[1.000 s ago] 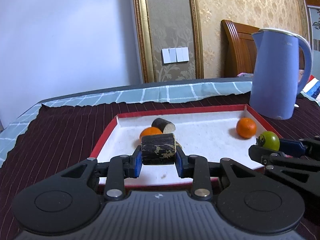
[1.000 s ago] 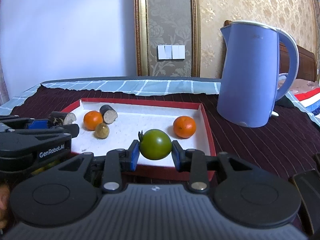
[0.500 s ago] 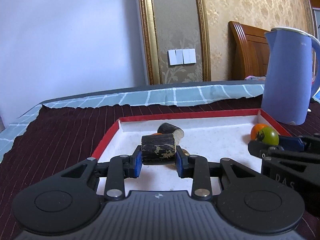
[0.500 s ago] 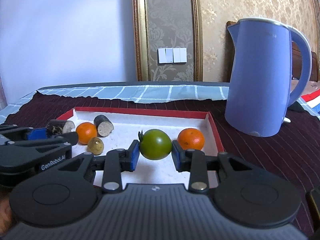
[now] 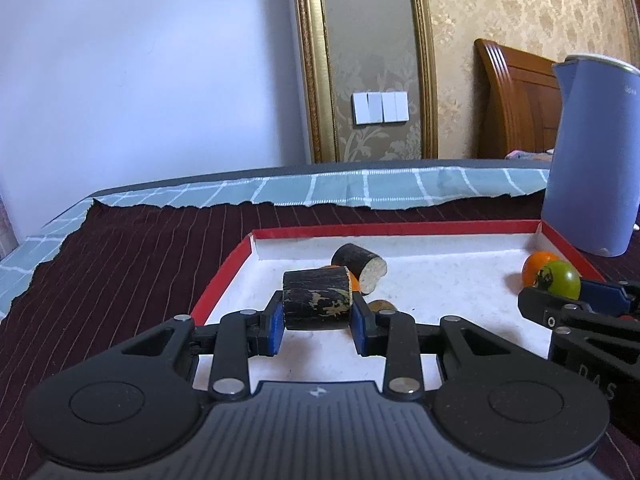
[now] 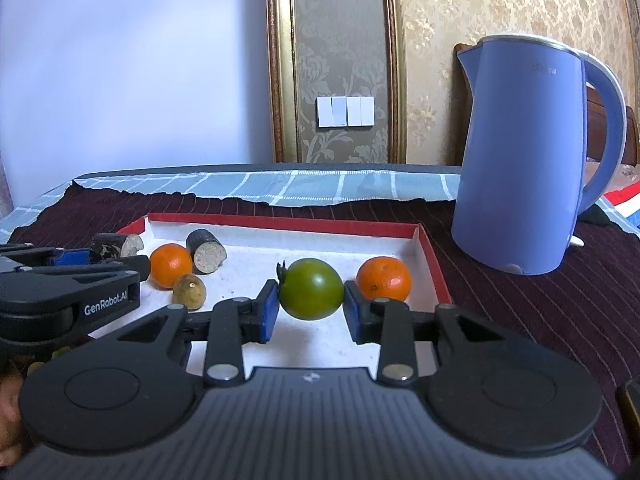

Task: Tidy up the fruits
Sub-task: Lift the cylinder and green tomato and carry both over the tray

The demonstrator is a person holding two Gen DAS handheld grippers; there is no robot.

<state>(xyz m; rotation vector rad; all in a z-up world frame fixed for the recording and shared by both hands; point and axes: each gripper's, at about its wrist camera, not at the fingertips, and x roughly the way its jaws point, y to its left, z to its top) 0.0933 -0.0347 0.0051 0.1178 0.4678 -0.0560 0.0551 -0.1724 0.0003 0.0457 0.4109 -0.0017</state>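
On the far left, the left gripper (image 5: 317,317) is clenched on a dark, bark-skinned cylindrical piece of sugarcane (image 5: 317,299), its blue pads pressed against both cut ends, holding it over the left part of a shallow red-rimmed tray with a white floor (image 6: 436,268). The tray sits on a dark maroon striped cloth (image 5: 120,264) spread over a pale blue checked tablecloth (image 5: 360,188).

Just behind the held piece, a second short dark sugarcane chunk with a pale cut face (image 6: 205,251) lies on the tray floor. In the right wrist view a round orange mandarin (image 6: 171,265) sits beside that chunk, and a small yellowish-brown fruit (image 6: 189,291) rests just in front of it.

Toward the middle, the right gripper (image 6: 310,312) grasps a round green tomato with a dark stem (image 6: 311,294), its fingers closed on either side, holding it above the tray's white floor near the front edge. Just to its right, a second orange mandarin (image 6: 383,278) lies close to the tray's right wall.

Beyond the tray on the right, a tall lavender-blue electric kettle (image 6: 532,160) stands upright on the maroon cloth, apart from the tray.
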